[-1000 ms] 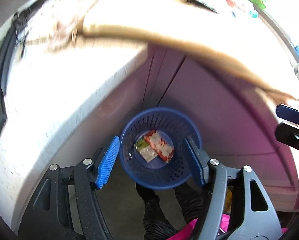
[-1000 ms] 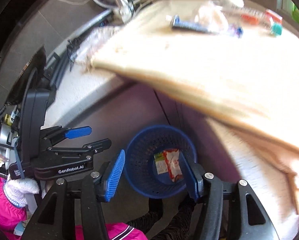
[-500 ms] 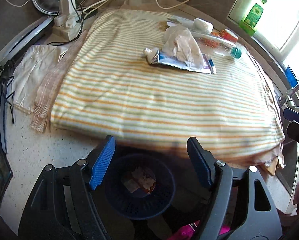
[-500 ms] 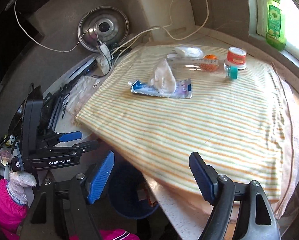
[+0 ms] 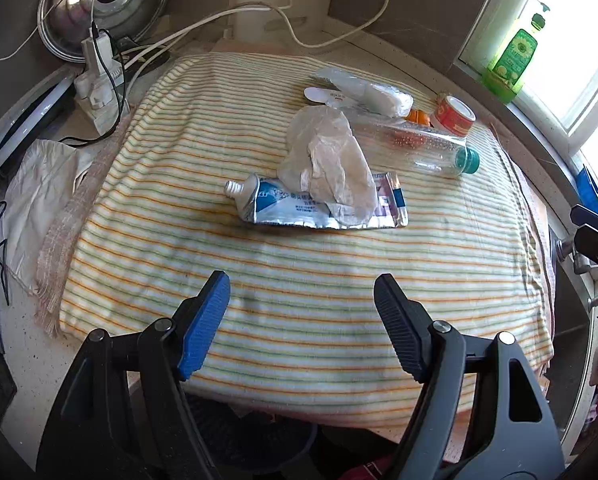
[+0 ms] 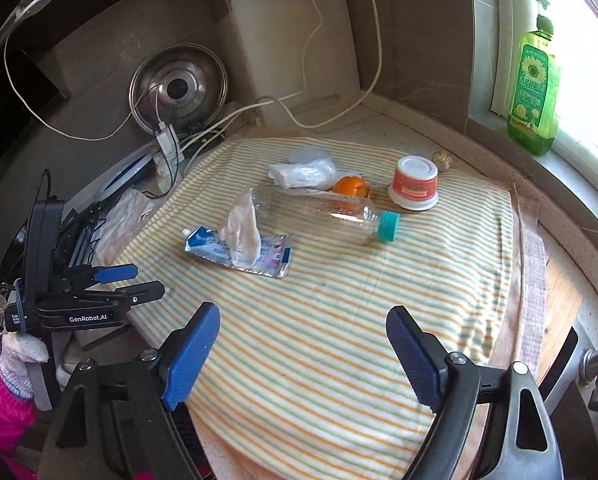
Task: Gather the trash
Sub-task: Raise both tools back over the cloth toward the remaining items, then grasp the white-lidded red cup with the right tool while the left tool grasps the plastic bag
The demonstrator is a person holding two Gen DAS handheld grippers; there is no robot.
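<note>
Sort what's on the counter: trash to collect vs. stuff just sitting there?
Trash:
flattened silver-blue toothpaste tube
crumpled translucent plastic bag
clear plastic bottle with teal cap
orange peel
small red-and-white tub

Bystanders:
green dish-soap bottle
steel pot lid
striped cloth

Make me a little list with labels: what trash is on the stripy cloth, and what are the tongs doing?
surface: striped cloth on the counter
trash: squashed toothpaste tube, crumpled tissue lying on it, clear plastic bottle on its side, small red tub, orange peel, plastic wrapper
left tongs: open, empty
right tongs: opening, nothing between them
windowsill: green soap bottle
</note>
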